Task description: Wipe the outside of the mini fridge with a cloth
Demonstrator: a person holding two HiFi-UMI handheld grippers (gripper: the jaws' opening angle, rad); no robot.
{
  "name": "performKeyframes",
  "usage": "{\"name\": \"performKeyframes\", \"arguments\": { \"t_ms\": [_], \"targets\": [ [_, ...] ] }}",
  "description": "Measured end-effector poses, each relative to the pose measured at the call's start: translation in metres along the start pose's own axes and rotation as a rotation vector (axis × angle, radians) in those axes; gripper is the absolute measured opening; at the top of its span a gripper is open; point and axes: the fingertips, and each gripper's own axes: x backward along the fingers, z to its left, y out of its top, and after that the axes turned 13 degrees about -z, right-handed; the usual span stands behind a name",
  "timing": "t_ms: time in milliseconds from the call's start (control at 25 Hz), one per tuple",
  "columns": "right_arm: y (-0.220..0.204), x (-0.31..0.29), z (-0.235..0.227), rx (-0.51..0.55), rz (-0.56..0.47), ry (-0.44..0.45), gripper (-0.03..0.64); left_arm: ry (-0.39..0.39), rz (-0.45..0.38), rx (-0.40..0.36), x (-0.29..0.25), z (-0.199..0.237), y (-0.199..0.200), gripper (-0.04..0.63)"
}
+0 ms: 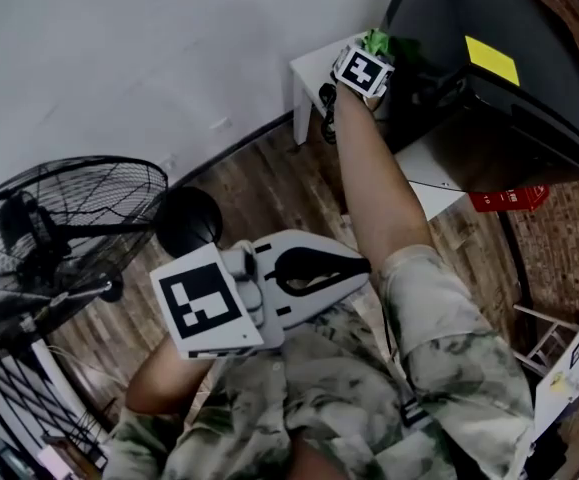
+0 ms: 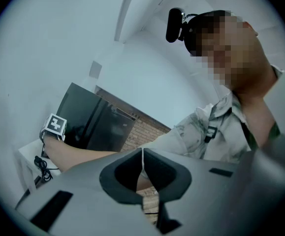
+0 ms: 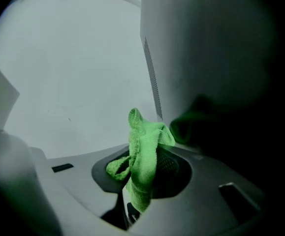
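Observation:
The black mini fridge stands on a white table at the top right of the head view, with a yellow sticker on top. My right gripper is stretched out to the fridge's left side, shut on a green cloth. In the right gripper view the green cloth bunches between the jaws, right beside the fridge's dark side wall. My left gripper is held back near the person's chest, jaws together with nothing in them. The left gripper view shows the fridge from afar.
A black standing fan is at the left on the wood floor. A black round object sits by the wall. A red box lies under the fridge's edge. A black cable hangs off the white table.

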Motion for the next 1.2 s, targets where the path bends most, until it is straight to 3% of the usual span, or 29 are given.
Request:
{"name": "performKeyframes", "arguments": {
  "t_ms": [200, 520, 840, 1200],
  "targets": [
    [-0.042, 0.003, -0.007, 0.015, 0.080, -0.009, 0.092, 0.001, 0.008, 0.004, 0.001, 0.005, -0.001, 0.027],
    [-0.093, 0.016, 0.003, 0.015, 0.183, 0.049, 0.092, -0.004, 0.019, 0.015, 0.003, 0.009, -0.004, 0.027],
    [-0.096, 0.040, 0.007, 0.081, 0.160, 0.084, 0.092, -0.040, 0.027, 0.010, 0.005, 0.005, -0.006, 0.027],
    [-0.096, 0.104, 0.016, 0.149, 0.117, 0.184, 0.092, -0.092, 0.039, -0.015, 0.011, -0.009, -0.012, 0.027]
  ]
}}
